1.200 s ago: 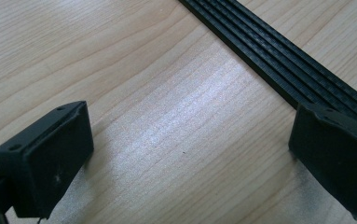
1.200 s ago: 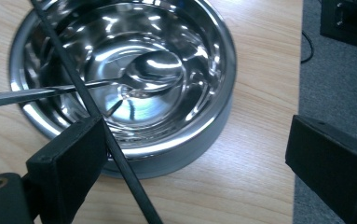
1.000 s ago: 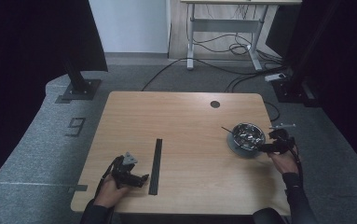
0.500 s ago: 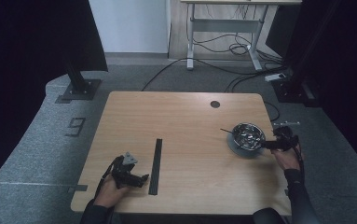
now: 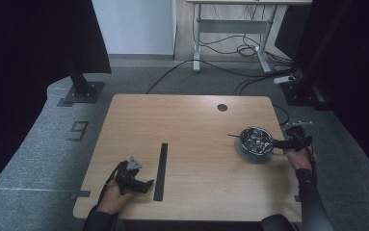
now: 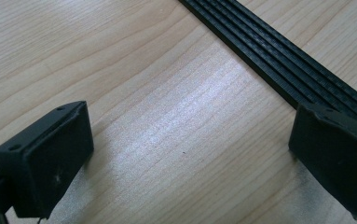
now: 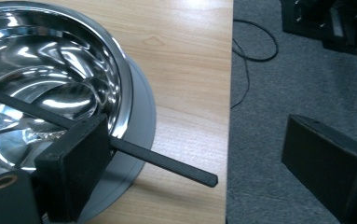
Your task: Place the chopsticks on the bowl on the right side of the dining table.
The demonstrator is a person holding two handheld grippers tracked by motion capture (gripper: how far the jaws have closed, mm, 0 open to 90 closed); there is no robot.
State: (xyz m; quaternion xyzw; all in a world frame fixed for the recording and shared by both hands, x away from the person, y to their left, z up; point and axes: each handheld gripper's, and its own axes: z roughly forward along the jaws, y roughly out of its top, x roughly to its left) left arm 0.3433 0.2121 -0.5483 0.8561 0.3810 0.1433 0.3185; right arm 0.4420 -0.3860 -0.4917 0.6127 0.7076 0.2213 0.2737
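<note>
The work in hand concerns the steel bowl, which stands on a grey round plate near the right edge of the wooden table. A thin black stick lies across the bowl, one end jutting past the rim toward the person, the other showing beyond the far rim in the high view. The right gripper is level with the bowl's near side; in the right gripper view its jaws stand wide apart, one beside the bowl wall and over the stick's free end, the other out over the grey floor past the table edge. Nothing is held between them. The left gripper rests low at the front left of the table, jaws likewise apart over bare wood, just beside a long black ribbed strip and not touching it. Judgement: the step in hand is the approach to the stick's protruding end, with no grasp yet made. The next move calls for shifting the right gripper sideways so that the stick lies between both jaws, then closing without nudging the bowl, which could slide on its plate.
</note>
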